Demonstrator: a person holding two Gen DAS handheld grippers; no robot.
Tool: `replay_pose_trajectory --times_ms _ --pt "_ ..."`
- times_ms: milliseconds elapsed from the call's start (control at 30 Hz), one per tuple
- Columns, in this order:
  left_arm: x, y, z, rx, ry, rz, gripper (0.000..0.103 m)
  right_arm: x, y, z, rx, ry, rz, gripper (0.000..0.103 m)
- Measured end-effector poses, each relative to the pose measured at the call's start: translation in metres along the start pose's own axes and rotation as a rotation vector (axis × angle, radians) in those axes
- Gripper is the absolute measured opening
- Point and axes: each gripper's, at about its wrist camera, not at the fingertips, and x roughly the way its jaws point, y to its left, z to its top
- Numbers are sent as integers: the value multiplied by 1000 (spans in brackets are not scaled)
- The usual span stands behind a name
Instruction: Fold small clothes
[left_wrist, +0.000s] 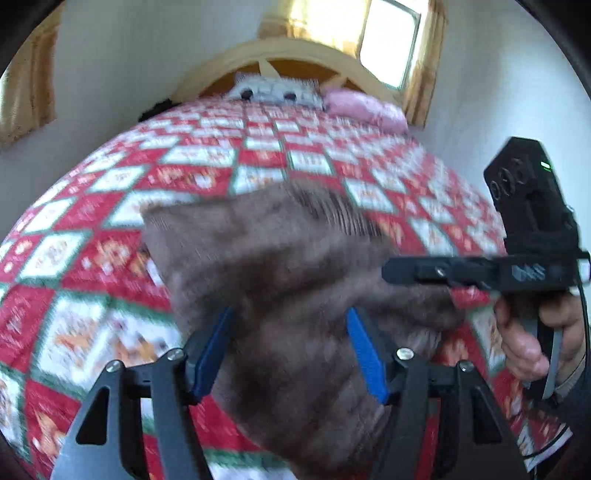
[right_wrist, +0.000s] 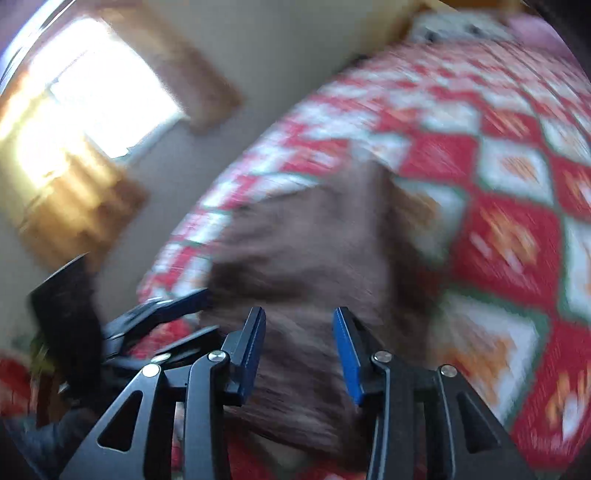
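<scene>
Blurred brown garment (left_wrist: 288, 295) between open tongs (left_wrist: 288, 354)

Patchwork quilt (left_wrist: 110, 258), pink pillow (left_wrist: 365, 107), window (left_wrist: 388, 40)

Each gripper is matte black with blue pads (left_wrist: 364, 350) on its fingers and silver screws (left_wrist: 403, 353) at the linkage pivots. The right gripper's (left_wrist: 406, 271) housing shows a small green light (left_wrist: 545, 164) and a black cable (left_wrist: 585, 314).

Each wrist camera looks forward and downward along its own fingers, close above the bed (left_wrist: 110, 236), the left view facing the headboard (left_wrist: 295, 55), the right view angled toward the bed's side edge, both sharing the brown garment (left_wrist: 288, 280) and quilt.
</scene>
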Motion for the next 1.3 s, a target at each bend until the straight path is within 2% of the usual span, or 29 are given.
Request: replay_pose_trajectory --times_ms 33,67,100,200,300,367,400,500,600,700,767,800,967,1133,1300 --pt "-3 -4 -8 19 6 19 67 -2 -15 -9 43 6 10 37" --pt "-6 -9 -16 56 0 47 67 -10 -28 -18 77 -11 69 37" --pt "-10 -17 -26 122 -22 93 67 -13 -33 -24 88 -19 86 36" --pt "-20 -28 -42 221 -46 167 72 -29 -46 -35 106 -54 114 36" --pt "-27 -25 -40 197 -53 164 78 -27 -43 -34 87 -55 97 37" --pt "-28 -18 -37 145 -36 162 92 -25 -37 -36 55 -63 57 37" --pt "-30 -14 -37 120 -28 169 94 -25 -29 -39 34 -67 25 37" --pt "-38 -10 -42 89 -14 182 94 -35 -20 -54 42 -87 -30 38" --pt "-55 -15 -50 101 -39 191 94 -51 -4 -74 -5 -102 -130 42" --pt "-73 -22 -52 141 -63 244 94 -69 5 -83 -2 -129 -144 43" --pt "-85 -25 -49 143 -88 248 94 -86 22 -86 -15 -188 -178 57" --pt "-90 -26 -46 137 -99 245 94 -94 26 -86 -22 -207 -191 60" --pt "-119 -32 -39 119 -170 214 98 -127 75 -88 -132 -331 -303 60" --pt "-139 -36 -34 107 -223 192 99 -137 106 -89 -209 -360 -379 60" --pt "-148 -41 -32 107 -251 180 99 -141 116 -92 -227 -363 -381 61"
